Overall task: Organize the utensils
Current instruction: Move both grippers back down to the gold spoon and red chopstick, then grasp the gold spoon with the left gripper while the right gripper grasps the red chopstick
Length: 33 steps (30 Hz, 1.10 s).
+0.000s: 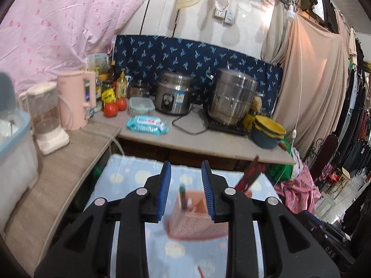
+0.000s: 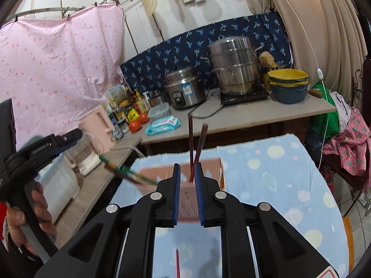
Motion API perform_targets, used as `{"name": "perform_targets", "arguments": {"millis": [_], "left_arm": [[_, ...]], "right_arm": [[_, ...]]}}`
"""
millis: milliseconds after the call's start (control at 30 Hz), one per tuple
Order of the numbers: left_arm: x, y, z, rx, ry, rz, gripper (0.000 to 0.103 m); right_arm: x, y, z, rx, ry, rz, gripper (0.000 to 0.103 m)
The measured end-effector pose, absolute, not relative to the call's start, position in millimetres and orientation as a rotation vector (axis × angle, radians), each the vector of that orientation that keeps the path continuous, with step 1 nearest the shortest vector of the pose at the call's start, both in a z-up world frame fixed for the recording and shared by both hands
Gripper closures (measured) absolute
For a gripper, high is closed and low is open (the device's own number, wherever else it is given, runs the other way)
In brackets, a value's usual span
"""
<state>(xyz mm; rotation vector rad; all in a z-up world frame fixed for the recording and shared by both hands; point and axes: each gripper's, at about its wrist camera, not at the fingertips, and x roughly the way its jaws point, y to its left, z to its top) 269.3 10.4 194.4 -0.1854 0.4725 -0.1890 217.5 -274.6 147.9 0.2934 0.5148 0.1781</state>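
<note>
While "GenRobot.AI" showed on the left claw (image 2: 73, 136), it hung released above the holder (image 1: 196, 213). Right claw (image 2: 187, 173) pinched two dark chopsticks (image 2: 191, 143) over it.

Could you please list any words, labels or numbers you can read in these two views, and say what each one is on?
"GenRobot.AI": white lettering on the black body of the left tongs, seen from the right wrist.
"DAS": faint embossed letters on the black body at the lower right of the left wrist view.
Wet wipes pack: printed, too blurred to read.
Rice cooker sticker: too small to read.
Condiment bottles: labels unreadable.
</note>
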Motion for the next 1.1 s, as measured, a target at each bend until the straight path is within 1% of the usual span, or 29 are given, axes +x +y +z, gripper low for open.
{"name": "perform_targets", "arguments": {"millis": [233, 467, 700, 933, 1100], "left_arm": [[222, 16, 137, -0.175, 0.592, -0.186, 0.077], [174, 15, 78, -0.169, 0.715, -0.177, 0.077], [137, 9, 27, -0.156, 0.837, -0.181, 0.077], [109, 2, -10, -0.142, 0.928, -0.191, 0.077], [100, 0, -20, -0.139, 0.953, -0.198, 0.077]], "right_arm": [[159, -269, 95, 0.287, 0.636, 0.176, 0.089], [102, -248, 41, 0.218, 0.755, 0.179, 0.089], [65, -221, -11, 0.181, 0.879, 0.228, 0.089], [52, -208, -34, 0.151, 0.926, 0.239, 0.089], [54, -206, -41, 0.155, 0.944, 0.236, 0.089]]}}
